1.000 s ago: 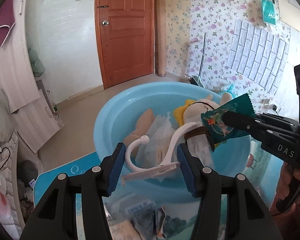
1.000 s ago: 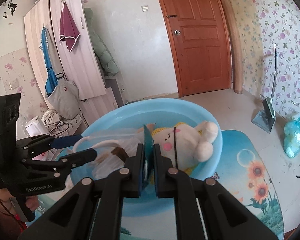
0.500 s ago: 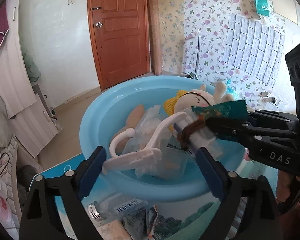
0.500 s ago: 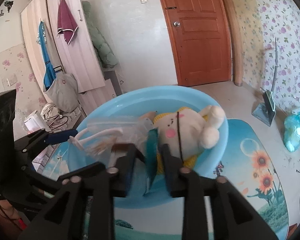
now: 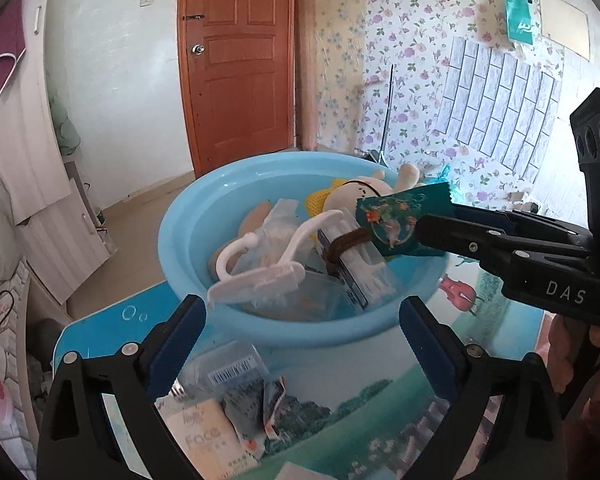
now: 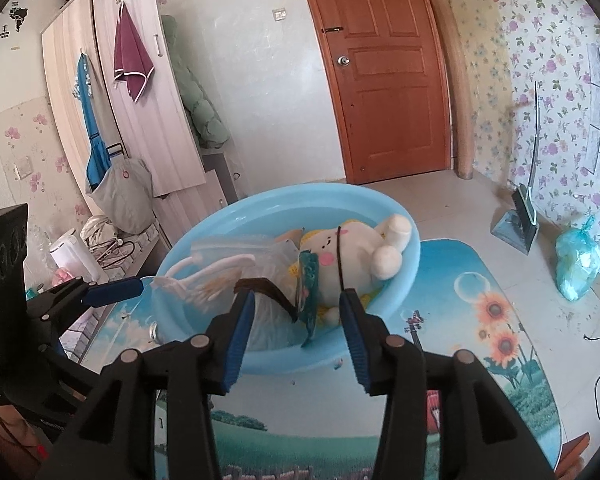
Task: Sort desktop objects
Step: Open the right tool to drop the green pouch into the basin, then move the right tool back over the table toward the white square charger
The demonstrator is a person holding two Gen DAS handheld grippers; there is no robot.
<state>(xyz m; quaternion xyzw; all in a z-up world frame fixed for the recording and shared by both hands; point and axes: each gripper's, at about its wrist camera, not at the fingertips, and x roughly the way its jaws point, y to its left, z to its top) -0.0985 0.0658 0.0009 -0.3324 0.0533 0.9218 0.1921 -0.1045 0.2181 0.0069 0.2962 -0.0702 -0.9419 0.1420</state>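
We hold both sets of jaws wide apart, gripping nothing. Between the fingers of our right gripper [image 6: 296, 334] the teal packet [image 6: 309, 280] stands on edge over the near side of the basin [image 6: 380, 204], free of both pads, though we cannot tell what it rests on. Our left gripper [image 5: 302, 346] hangs just short of the basin's near rim, over the tabletop [image 5: 352, 396].

The basin sits at the tabletop's far edge and is well filled. A white hook [image 5: 260, 264] lies on top at the left side, across clear plastic bags [image 5: 276, 232]. Beside them a flat box [image 5: 356, 272] wrapped with a brown band [image 5: 342, 242] leans at a tilt. A white plush toy [image 6: 364, 252] with pink cheeks lies against the far right wall.

On the tabletop near the left fingers lie a clear barcoded bottle [image 5: 228, 368], a crumpled wrapper [image 5: 260, 404] and a beige carton [image 5: 204, 436].
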